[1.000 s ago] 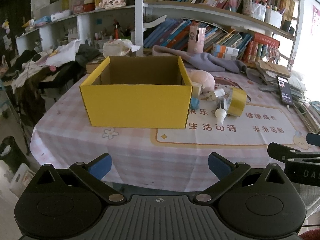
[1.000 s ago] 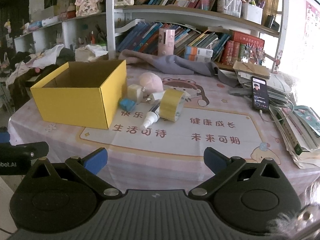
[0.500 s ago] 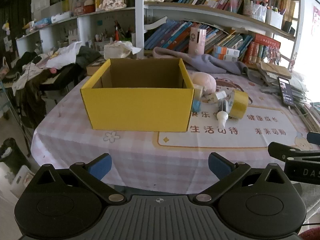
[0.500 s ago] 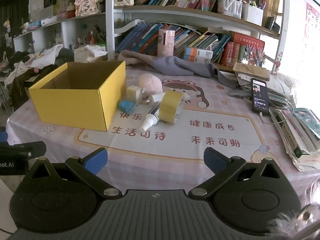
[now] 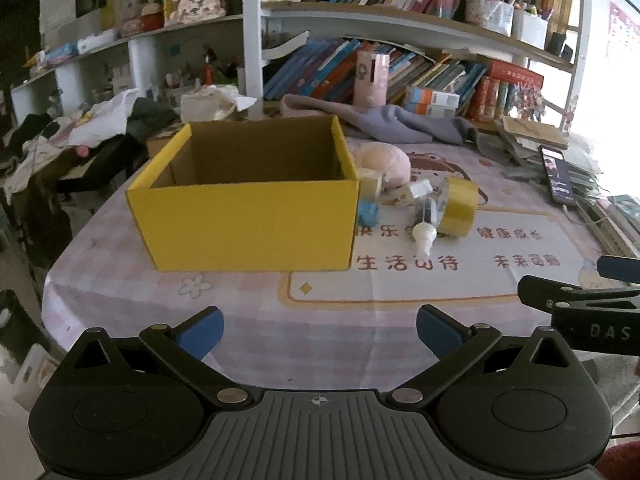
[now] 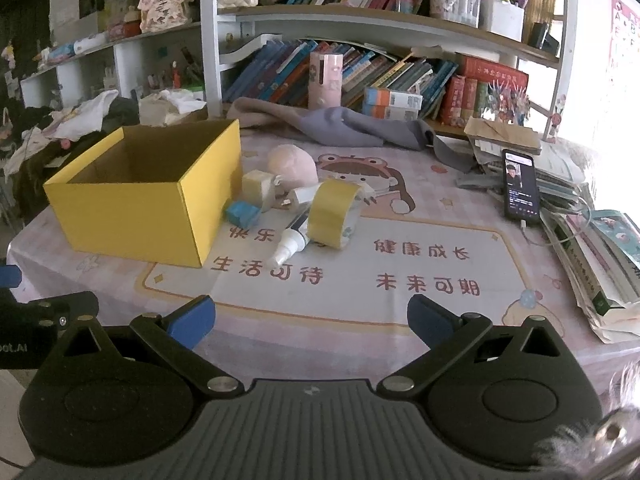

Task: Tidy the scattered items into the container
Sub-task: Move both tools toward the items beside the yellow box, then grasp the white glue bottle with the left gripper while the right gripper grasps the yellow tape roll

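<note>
At the left of the right wrist frame stands the yellow box (image 6: 132, 204), open at the top and showing nothing inside as far as can be seen, so the tidying looks not yet begun. Just right of its side wall the scattered things lie bunched together on the surface (image 6: 400, 320): a blue block (image 6: 243, 215) touching the box, a pale cube (image 6: 256, 189), a white plug (image 6: 298, 196), a pink plush ball (image 6: 292, 163) behind them, then a white bottle (image 6: 289, 245) lying on its side against a yellow tape roll (image 6: 333, 213). The cluster's closeness to the box should keep each carry short. A phone (image 6: 520, 189) lies further right. The right gripper (image 6: 310, 316) hovers at the near edge, jaws wide and empty; likewise the left gripper (image 5: 319, 330).
</note>
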{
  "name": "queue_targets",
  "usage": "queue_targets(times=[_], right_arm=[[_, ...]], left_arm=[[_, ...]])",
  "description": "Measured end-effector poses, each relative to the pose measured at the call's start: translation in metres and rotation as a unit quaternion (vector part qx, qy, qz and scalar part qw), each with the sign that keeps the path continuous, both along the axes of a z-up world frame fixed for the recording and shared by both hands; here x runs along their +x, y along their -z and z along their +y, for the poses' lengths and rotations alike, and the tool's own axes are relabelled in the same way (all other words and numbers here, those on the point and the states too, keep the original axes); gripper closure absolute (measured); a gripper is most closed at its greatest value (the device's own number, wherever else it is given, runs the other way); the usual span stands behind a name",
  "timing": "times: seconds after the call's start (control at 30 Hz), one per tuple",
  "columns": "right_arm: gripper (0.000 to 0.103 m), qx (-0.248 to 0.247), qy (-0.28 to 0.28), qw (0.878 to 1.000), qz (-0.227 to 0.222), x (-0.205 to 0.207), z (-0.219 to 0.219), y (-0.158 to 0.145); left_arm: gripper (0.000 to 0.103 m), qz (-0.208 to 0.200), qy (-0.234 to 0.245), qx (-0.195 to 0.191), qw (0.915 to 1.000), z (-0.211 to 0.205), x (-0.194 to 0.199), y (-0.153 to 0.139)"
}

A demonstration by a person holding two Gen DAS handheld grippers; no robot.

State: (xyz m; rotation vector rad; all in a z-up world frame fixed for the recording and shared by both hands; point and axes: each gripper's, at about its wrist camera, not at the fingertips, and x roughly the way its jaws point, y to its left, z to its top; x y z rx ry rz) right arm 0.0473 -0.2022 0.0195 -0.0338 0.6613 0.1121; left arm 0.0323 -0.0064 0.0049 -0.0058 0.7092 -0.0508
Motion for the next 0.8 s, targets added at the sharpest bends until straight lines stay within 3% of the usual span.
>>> queue_targets(times=[0.5, 0.8], right_arm=[[0.005, 0.016, -0.008, 1.000, 0.010, 0.049, -0.033, 0.008], [0.005, 0.007, -0.021, 0.999, 0.031, 0.091, -0.064, 0.015]], left_arm=[[0.001, -0.005, 0.050, 0.006, 0.9987, -0.045, 0.034, 0.004], [0.001, 0.018, 0.071, 0.003, 0.9973, -0.085, 0.070, 0.015]])
